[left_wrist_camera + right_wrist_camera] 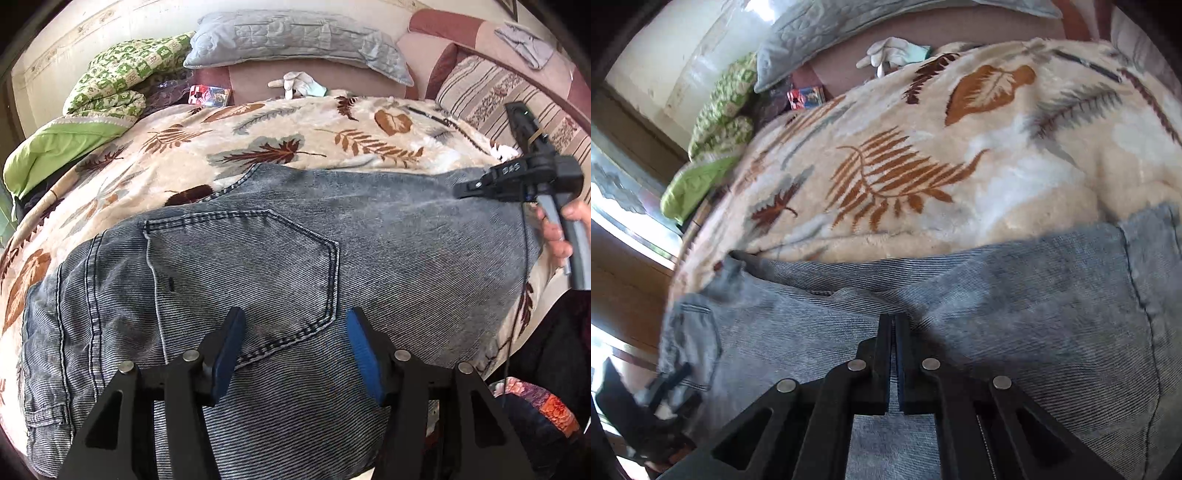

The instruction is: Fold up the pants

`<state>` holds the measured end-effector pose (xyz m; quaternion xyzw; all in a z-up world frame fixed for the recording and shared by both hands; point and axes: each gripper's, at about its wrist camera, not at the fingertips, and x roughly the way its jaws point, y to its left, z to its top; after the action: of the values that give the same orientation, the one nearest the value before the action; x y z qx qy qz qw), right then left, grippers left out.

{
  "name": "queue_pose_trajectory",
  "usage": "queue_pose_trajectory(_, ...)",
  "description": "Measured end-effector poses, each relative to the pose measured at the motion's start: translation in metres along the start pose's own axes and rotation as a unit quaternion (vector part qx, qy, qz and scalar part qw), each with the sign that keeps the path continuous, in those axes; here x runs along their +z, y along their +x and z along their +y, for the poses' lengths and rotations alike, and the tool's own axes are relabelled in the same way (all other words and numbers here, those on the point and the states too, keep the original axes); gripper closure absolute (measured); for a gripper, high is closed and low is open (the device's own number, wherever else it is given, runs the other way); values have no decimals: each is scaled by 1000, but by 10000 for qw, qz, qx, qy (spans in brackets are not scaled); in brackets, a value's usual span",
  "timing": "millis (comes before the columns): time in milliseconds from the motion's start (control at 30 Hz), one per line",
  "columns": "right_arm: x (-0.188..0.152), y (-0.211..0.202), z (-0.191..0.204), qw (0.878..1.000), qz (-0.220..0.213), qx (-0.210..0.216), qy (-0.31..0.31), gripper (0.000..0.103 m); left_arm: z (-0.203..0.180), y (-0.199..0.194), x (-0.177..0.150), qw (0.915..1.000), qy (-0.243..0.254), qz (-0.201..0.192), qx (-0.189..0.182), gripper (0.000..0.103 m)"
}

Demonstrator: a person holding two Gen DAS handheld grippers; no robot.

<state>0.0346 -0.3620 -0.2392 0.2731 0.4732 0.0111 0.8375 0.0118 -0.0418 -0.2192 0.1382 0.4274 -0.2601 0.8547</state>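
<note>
With the jeans folded lengthwise on the leaf-print blanket, your left gripper hovers, jaws spread, over the back pocket while your right gripper, jaws pressed together, seemingly pinches denim: next, probably carry that end toward the waistband.

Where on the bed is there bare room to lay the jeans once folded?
Bare blanket lies between the jeans and the white glove. The left corner is crowded: green quilt, small box. Grey pillow lines the back.
</note>
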Motion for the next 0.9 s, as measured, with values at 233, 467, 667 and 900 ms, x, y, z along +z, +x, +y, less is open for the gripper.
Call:
queue_pose_trajectory(233, -23, -68, -75, 9941, -566, -458, 798, 99, -21, 10, 5, 9997, 241, 55, 6, 41)
queue_pose_trajectory(467, -59, -117, -112, 9878, -1020, -163, 1162, 99, -30, 7, 10, 9995, 223, -73, -196, 41)
queue_pose_trajectory(667, -90, -115, -114, 9913, -655, -165, 1133, 98, -44, 14, 7, 9984, 554, 66, 115, 39)
queue_pose_trajectory(900, -108, -166, -116, 9780, -1690, 433, 1142, 99, -11, -22, 15, 9976, -263, -634, -26, 39)
